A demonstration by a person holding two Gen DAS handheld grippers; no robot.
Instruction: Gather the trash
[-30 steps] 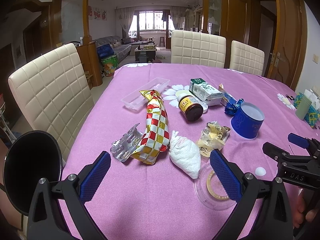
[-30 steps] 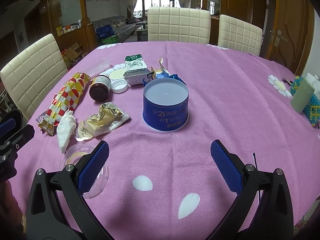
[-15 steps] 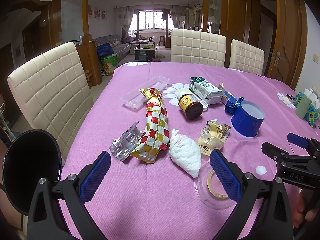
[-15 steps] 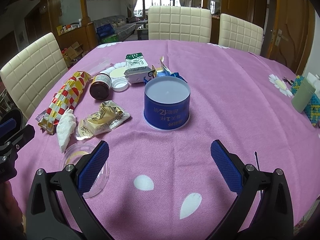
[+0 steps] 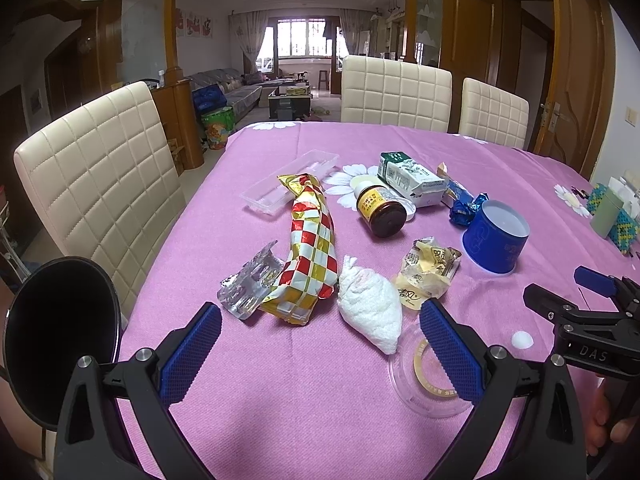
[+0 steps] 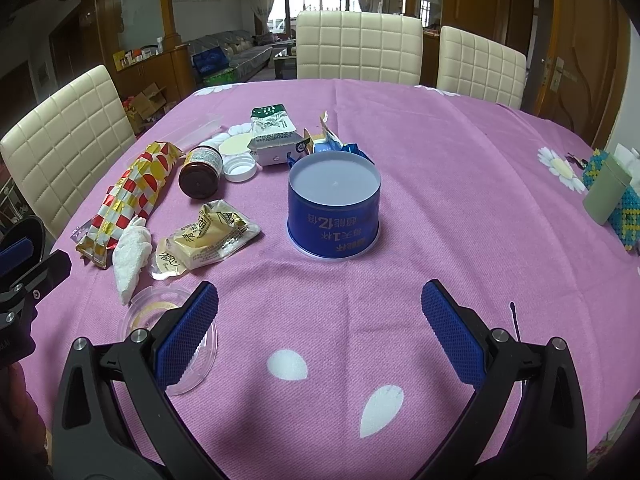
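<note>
1. Left wrist view: the table [image 5: 400, 420], under a pink cloth, carries all the trash, with cream chairs [image 5: 100, 184] round it.
2. The landmark is the blue tub [image 6: 334, 208], standing upside down near the table's middle.
3. The checked wrapper [image 5: 310, 252] lies well left of the tub, with a foil blister pack [image 5: 248, 284] touching its near left side.
4. The white wad [image 5: 370, 308] lies left of the tub and nearer the camera, beside the wrapper.
5. The carton [image 6: 272, 134] lies behind the tub, to its left.
6. The yellow packet [image 6: 206, 236] lies just left of the tub.
7. The jar [image 6: 200, 172] lies on its side left of the tub, behind the packet.
8. The clear lid [image 6: 140, 316] sits near-left of the tub.
9. Left gripper [image 5: 320, 350]: released, jaws wide, empty, above the wad.
10. Right gripper [image 6: 320, 330]: released, jaws wide, empty, just before the tub.
</note>
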